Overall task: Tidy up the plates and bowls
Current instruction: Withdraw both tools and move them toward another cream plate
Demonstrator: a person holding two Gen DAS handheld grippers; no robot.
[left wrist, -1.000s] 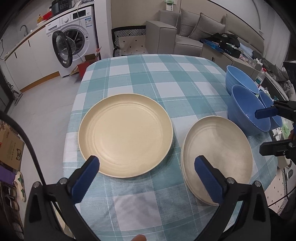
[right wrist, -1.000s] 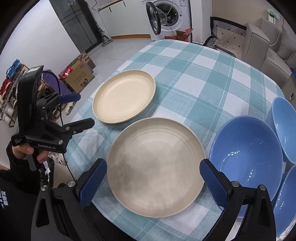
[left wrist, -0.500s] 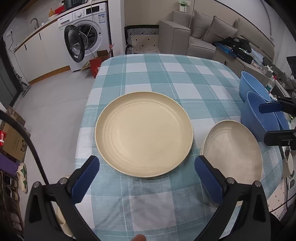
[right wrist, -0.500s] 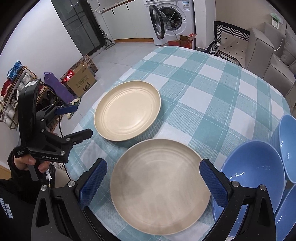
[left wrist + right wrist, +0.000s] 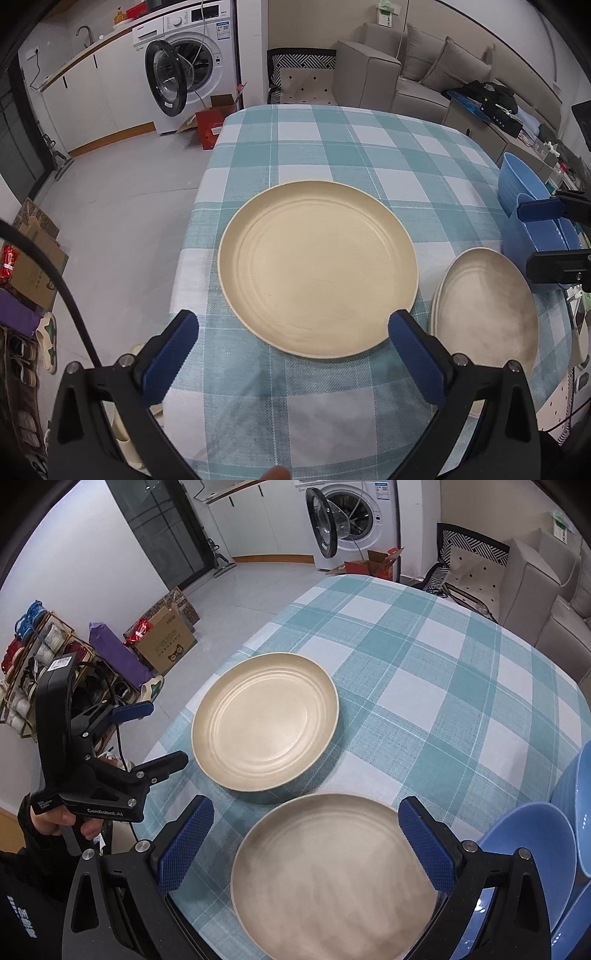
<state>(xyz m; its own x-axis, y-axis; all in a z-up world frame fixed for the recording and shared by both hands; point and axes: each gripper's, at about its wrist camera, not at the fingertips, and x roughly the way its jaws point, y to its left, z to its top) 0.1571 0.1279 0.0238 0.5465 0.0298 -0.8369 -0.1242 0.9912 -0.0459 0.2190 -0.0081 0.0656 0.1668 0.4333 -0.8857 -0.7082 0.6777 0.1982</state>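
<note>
A cream plate [image 5: 317,267] lies alone on the checked tablecloth; it also shows in the right wrist view [image 5: 264,727]. To its right is a short stack of greyer cream plates [image 5: 487,306], seen close in the right wrist view [image 5: 332,875]. Several blue bowls [image 5: 532,210] stand at the table's right edge, and also show in the right wrist view [image 5: 532,856]. My left gripper [image 5: 291,354] is open and empty, just short of the single plate's near rim. My right gripper [image 5: 306,845] is open and empty, above the stack's near side.
The table [image 5: 332,147] has a teal and white checked cloth. A washing machine [image 5: 184,77] with its door open, cardboard boxes [image 5: 166,638] and a shoe rack [image 5: 33,653] stand on the floor to the left. A sofa [image 5: 406,77] is behind the table.
Both grippers have drawn back toward the table's near edge. The plates now sit farther ahead in both views, and the left gripper has shifted left, facing the single plate. Both stay open.
</note>
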